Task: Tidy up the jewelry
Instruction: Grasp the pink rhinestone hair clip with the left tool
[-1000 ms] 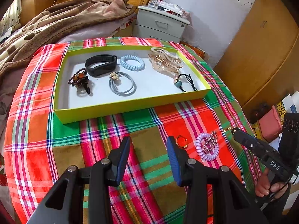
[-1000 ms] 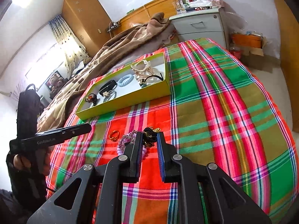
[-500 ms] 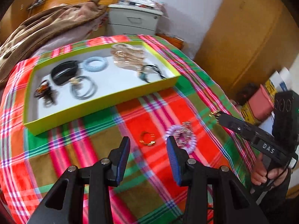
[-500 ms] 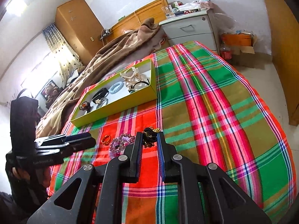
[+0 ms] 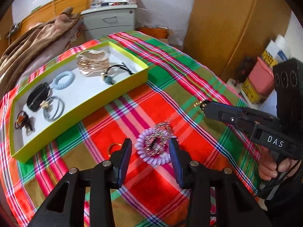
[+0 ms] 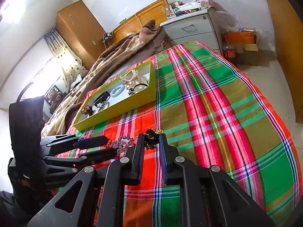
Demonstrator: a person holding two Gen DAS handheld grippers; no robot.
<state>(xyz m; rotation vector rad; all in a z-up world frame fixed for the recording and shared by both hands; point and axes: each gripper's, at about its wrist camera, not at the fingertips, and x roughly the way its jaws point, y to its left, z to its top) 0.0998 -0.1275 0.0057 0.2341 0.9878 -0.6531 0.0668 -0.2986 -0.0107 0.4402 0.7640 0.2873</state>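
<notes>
A yellow-green tray (image 5: 121,92) with a white floor holds several hair ties, a black band and clear claw clips. My left gripper (image 5: 150,147) is open, its jaws either side of a lilac spiral hair tie (image 5: 151,156) with a beaded bracelet (image 5: 161,138) lying on it. A gold ring (image 5: 113,147) lies by the left finger. My right gripper (image 6: 151,140) is shut on a black bead piece with a gold chain (image 6: 151,137), held above the cloth. It also shows in the left wrist view (image 5: 205,106).
A plaid cloth (image 6: 217,113) covers the table. The tray (image 6: 121,106) sits at its far left. A bed with a brown blanket (image 6: 117,56), a grey nightstand (image 6: 191,28) and wooden wardrobes (image 5: 236,19) stand around. A pink box (image 5: 262,77) is on the floor at right.
My left gripper has swung right and forward, from facing the tray to straddling the lilac hair tie. My right gripper has lifted with the black bead piece in it.
</notes>
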